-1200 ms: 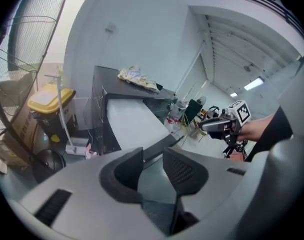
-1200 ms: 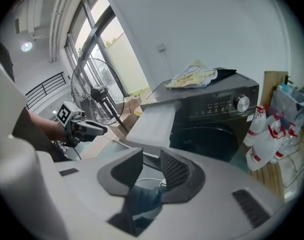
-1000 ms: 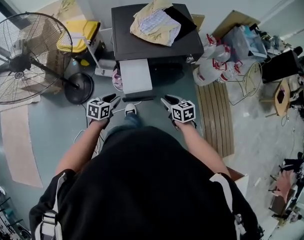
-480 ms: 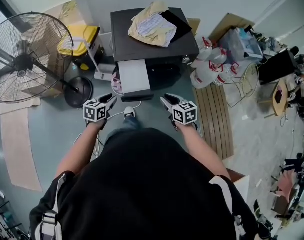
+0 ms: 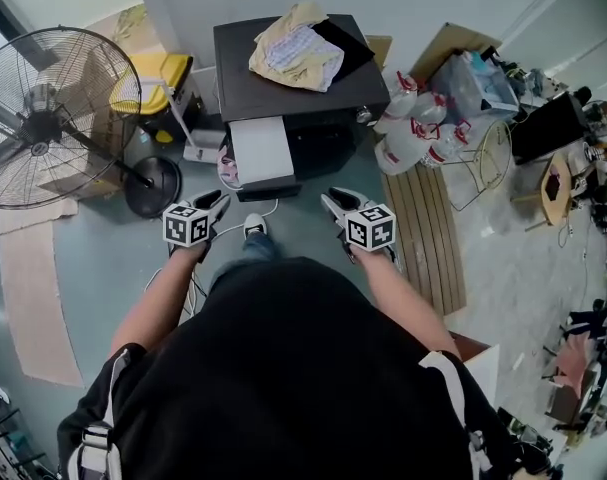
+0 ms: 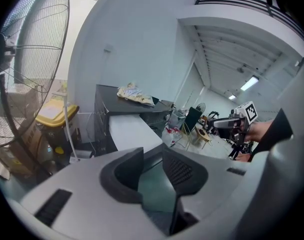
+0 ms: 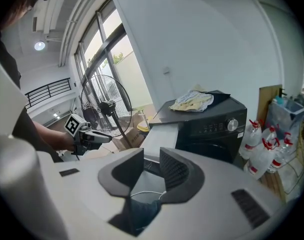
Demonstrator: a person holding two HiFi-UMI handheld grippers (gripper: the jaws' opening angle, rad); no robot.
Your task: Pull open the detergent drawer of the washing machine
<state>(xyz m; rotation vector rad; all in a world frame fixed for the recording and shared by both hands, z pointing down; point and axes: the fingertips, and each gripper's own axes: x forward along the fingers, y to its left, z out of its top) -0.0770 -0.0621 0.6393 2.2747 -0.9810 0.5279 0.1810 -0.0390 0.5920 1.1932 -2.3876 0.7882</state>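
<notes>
The black washing machine [image 5: 303, 93] stands ahead with a crumpled yellow and white cloth [image 5: 295, 48] on its lid. Its long white detergent drawer [image 5: 261, 150] sticks out toward me, dark front panel at the near end. My left gripper [image 5: 215, 204] hovers just left of that front panel, open and empty. My right gripper [image 5: 332, 201] hovers to the right of it, open too, with nothing between the pads. The left gripper view looks past the left gripper [image 6: 153, 156] at the drawer [image 6: 131, 131]. The right gripper view shows the right gripper [image 7: 152, 164], the drawer [image 7: 159, 134] and the control panel [image 7: 217, 126].
A big floor fan [image 5: 43, 118] and a yellow bin [image 5: 153, 73] stand left of the machine. Water bottles [image 5: 413, 128] and a wire rack are to its right, with a wooden slat board [image 5: 428, 233] on the floor. A white cable [image 5: 233, 228] and my shoe [image 5: 253, 226] lie below the drawer.
Both grippers have lifted a little and drawn slightly back from the drawer's front. Their jaws stand as before.
</notes>
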